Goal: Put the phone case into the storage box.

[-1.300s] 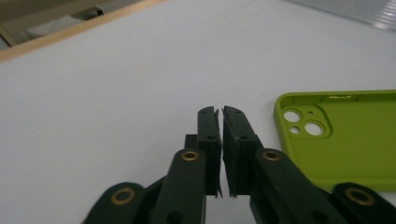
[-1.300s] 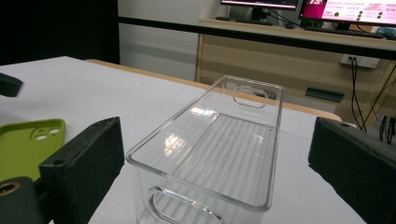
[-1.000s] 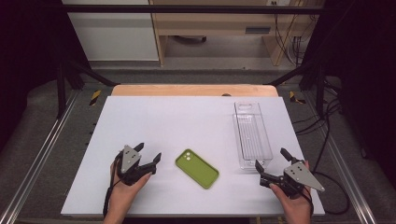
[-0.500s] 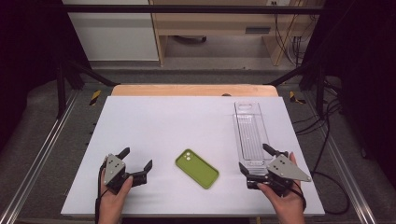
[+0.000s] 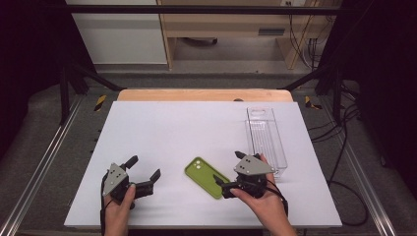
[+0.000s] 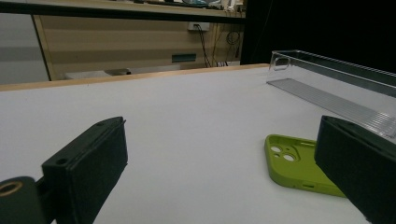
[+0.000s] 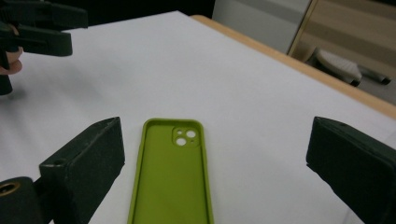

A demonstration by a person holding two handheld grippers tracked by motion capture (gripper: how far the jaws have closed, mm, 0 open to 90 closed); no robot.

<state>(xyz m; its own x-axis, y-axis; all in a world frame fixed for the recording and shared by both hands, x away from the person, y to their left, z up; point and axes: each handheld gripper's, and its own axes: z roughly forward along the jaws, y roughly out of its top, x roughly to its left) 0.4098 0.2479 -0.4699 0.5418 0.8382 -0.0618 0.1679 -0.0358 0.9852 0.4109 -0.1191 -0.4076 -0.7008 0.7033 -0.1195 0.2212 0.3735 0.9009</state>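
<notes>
A lime-green phone case [image 5: 206, 177] lies open side up on the white table [image 5: 196, 128], near the front edge. My right gripper [image 5: 229, 167] is at the case's right end, open, and its jaws straddle that end without touching it. In the right gripper view the case [image 7: 173, 182] runs up between the spread jaws of the right gripper [image 7: 217, 154]. My left gripper [image 5: 144, 167] sits left of the case and points at it. Its jaws have just been opening and hold nothing. In the left gripper view the left gripper [image 6: 224, 154] has the case [image 6: 299, 165] ahead on its right.
A long clear plastic tray [image 5: 265, 140] lies at the table's right side, just behind my right hand; it is also in the left gripper view [image 6: 336, 88]. A wooden strip [image 5: 204, 95] edges the table's far side. My left gripper [image 7: 37, 28] is at the upper left of the right gripper view.
The right gripper has moved left from the table's near right corner to the end of the case. The left gripper's jaws have spread wider, and it has shifted slightly.
</notes>
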